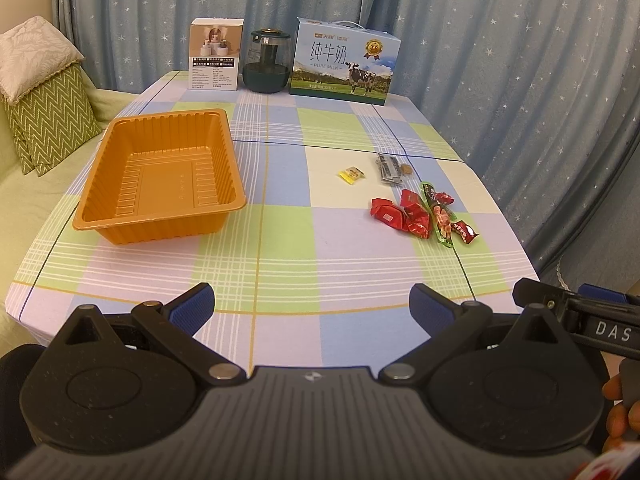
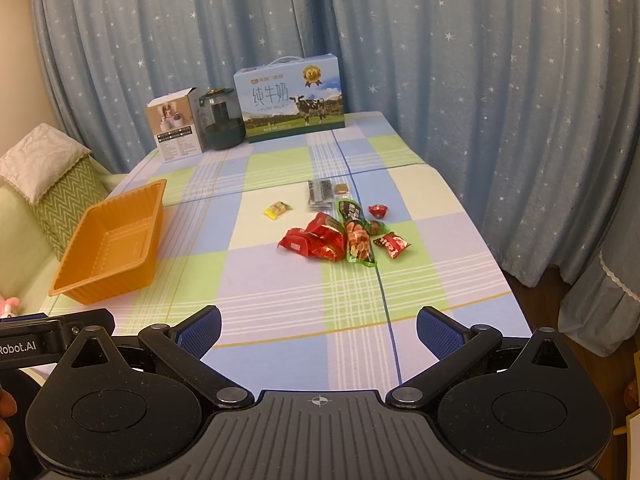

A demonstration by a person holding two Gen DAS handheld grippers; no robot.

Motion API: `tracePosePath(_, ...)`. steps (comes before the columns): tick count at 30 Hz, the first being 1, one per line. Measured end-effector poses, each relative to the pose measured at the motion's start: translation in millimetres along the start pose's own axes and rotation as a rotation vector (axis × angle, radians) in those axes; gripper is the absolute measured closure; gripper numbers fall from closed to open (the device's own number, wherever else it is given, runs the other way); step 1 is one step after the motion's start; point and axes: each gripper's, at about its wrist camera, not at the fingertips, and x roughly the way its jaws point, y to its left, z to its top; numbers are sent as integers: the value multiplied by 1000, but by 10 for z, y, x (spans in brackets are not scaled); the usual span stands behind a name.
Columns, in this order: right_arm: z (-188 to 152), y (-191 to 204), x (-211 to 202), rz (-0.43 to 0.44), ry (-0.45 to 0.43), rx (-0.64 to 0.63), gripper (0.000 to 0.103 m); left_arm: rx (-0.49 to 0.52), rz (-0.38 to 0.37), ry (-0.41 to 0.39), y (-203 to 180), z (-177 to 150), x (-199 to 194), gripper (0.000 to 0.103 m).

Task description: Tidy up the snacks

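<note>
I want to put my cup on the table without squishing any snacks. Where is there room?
The widest bare cloth lies between the orange plastic tray and the small yellow candy, and along the near edge in front of both open grippers. Another strip lies between the tray and the blue milk carton. It is crowded around the red wrapped snacks and long green packet.
</note>
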Motion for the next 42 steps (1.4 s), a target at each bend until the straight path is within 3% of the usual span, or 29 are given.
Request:
tracePosePath(38, -68, -104, 70, -4, 1, 11, 0, 3, -9, 5, -58, 7, 40, 0)
tracePosePath(42, -17, -178, 54, -4, -44, 31, 0, -2, -26, 14, -87, 44, 122, 0)
